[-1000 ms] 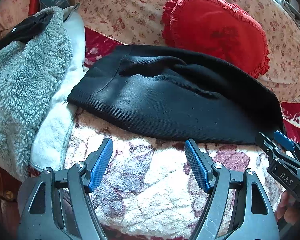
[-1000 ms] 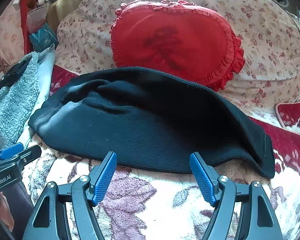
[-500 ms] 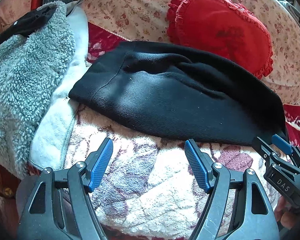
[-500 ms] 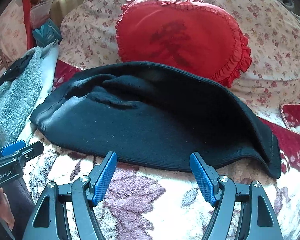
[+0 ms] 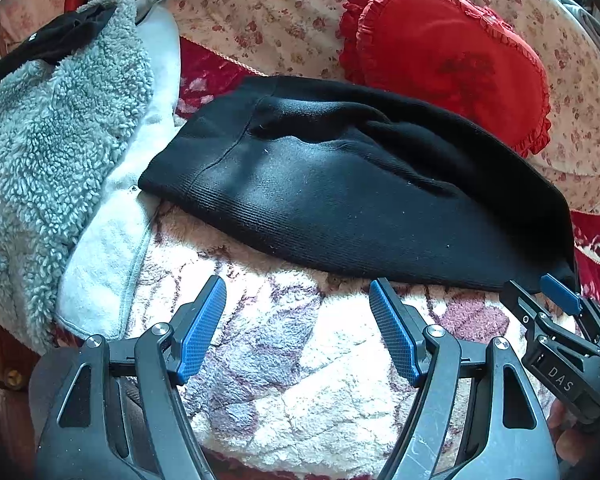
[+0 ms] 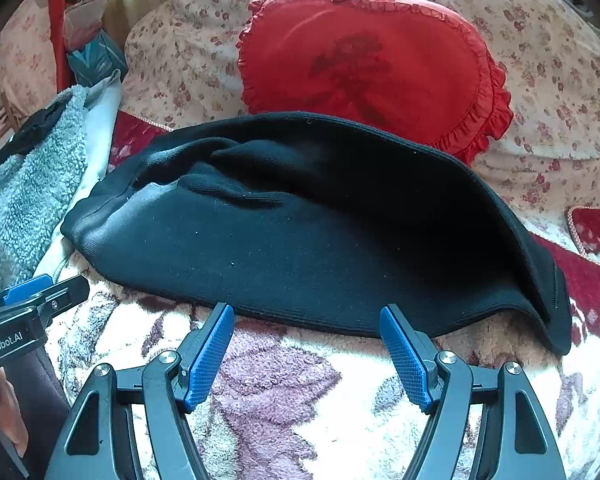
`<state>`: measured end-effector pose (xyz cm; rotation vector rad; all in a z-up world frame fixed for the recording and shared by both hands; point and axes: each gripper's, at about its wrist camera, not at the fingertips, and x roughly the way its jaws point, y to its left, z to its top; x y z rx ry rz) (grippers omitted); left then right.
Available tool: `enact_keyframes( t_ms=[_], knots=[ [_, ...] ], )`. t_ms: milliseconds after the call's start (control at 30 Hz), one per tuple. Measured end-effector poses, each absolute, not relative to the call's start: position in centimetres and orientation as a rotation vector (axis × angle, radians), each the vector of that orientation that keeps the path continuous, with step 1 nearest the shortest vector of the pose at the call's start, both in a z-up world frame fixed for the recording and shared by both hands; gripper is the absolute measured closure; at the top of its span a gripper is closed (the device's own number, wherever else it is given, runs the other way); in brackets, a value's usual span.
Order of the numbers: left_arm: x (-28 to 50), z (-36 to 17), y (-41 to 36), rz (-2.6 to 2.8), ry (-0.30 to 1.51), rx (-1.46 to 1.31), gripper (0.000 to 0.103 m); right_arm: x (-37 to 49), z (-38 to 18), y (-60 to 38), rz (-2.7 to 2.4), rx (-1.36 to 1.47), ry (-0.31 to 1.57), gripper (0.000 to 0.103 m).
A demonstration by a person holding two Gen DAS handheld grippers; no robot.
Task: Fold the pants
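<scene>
black pants (image 5: 340,200) folded flat on floral blanket (image 5: 300,352), red cushion (image 6: 372,68) behind. my left tongs (image 5: 298,320) spread apart, right tongs (image 6: 306,344) spread apart, both empty at near hem.

Folded black pants (image 5: 340,200) on floral blanket (image 5: 300,360) (left gripper (image 5: 298,328) jaws apart)

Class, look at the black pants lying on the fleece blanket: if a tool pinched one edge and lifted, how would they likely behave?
The black pants would probably droop: soft creases already run across the top. The ribbed knit looks grippy rather than slippery, so it should hold. On the fuzzy blanket, pushing would likely bunch them rather than slide them.
</scene>
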<state>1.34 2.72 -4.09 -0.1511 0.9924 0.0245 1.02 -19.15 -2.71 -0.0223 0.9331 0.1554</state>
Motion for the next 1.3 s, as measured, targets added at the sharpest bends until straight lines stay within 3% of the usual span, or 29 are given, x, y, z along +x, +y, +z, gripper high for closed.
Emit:
enact_keyframes(
  t_ms=[800,1200,1300],
  knots=[
    [1.9,-4.3,7.1,0.091,1.014,-0.27,0.029,1.3,-3.7,-18.9,0.207,-0.02,0.965,0.029],
    [7.0,-6.9,11.0,0.189,1.043,-0.43,0.029,3.6,-6.6,-15.4,0.33,-0.203,0.942,0.029],
    [8.4,-7.2,10.4,0.168,1.05,-0.409,0.029,4.6,-6.8,-14.8,0.342,-0.235,0.886,0.036]
  ],
)
